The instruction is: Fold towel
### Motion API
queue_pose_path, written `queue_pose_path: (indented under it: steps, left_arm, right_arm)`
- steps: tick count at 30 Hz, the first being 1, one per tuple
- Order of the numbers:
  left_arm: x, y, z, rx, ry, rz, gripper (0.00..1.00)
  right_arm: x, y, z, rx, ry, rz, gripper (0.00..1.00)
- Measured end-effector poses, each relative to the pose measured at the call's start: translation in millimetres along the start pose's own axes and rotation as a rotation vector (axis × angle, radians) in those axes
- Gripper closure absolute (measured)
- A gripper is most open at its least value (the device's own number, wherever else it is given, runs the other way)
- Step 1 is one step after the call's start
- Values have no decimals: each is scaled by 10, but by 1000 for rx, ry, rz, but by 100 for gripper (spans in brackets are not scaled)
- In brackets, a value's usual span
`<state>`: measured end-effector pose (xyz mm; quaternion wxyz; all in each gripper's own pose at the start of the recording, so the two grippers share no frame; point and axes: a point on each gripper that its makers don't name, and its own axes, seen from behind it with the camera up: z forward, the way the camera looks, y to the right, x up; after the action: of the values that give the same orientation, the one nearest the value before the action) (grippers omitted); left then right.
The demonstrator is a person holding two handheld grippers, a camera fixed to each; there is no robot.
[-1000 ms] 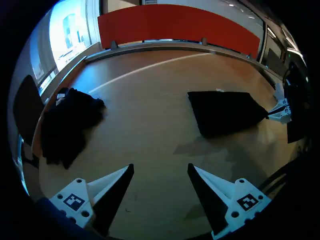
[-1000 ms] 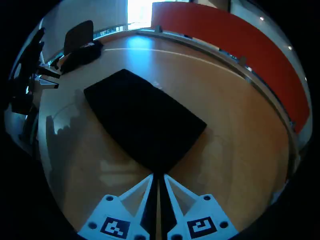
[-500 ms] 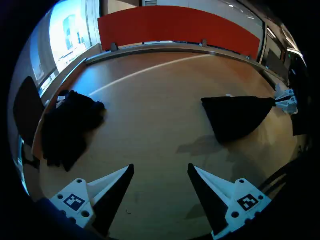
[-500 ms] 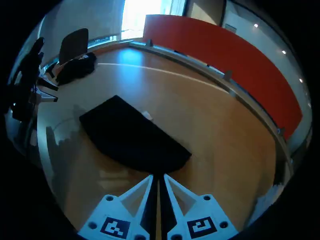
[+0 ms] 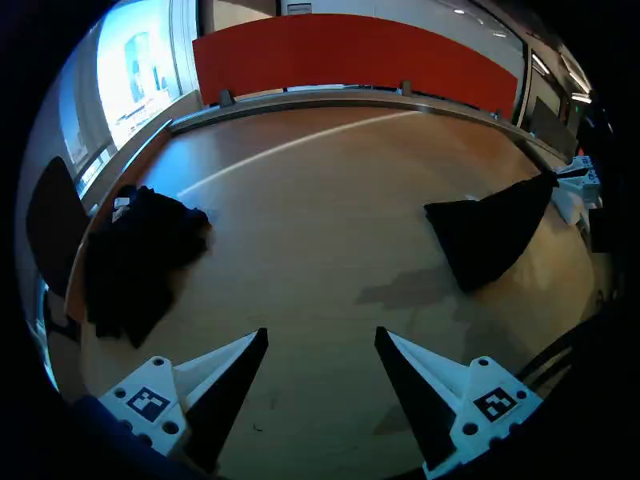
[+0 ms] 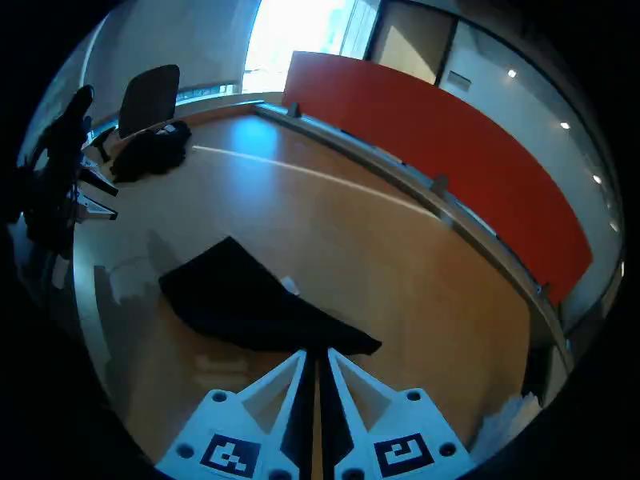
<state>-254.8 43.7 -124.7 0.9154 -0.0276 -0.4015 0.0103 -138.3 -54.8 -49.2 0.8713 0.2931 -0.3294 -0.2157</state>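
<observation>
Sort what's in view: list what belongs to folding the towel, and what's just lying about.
Belongs to the job:
black towel, one corner raised off the wood
right gripper, jaws shut on that corner
left gripper, jaws open, holding nothing
wooden table, the work surface

Just lying about:
heap of dark cloth near the table's edge
chair beyond it
red partition

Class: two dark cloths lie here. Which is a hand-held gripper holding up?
The towel pinched by the right hand-held gripper, one corner raised; the crumpled pile lies untouched.
</observation>
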Motion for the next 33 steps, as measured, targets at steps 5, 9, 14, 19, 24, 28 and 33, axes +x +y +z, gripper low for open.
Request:
queue_pose_path:
  steps: [5,9,14,19,24,28,33]
  left_arm:
    - [15,10,-2,0,3,3,0]
    - [26,17,-9,0,5,1,0]
    - [39,17,-17,1,8,0,0]
    - [54,12,-27,1,12,-5,0]
    - [68,-5,-42,2,18,-8,0]
    - [75,-27,-58,6,23,-5,0]
    - [77,-50,-77,9,26,-4,0]
  right_arm:
    - [45,-17,-9,6,6,-13,92]
    - [127,-81,18,19,16,-30,92]
    - [272,-200,73,45,34,-59,92]
    - [446,-367,140,83,57,-89,92]
    - [573,-579,204,129,68,-122,92]
    - [594,-752,259,162,61,-154,92]
    - [605,-964,328,201,54,-184,92]
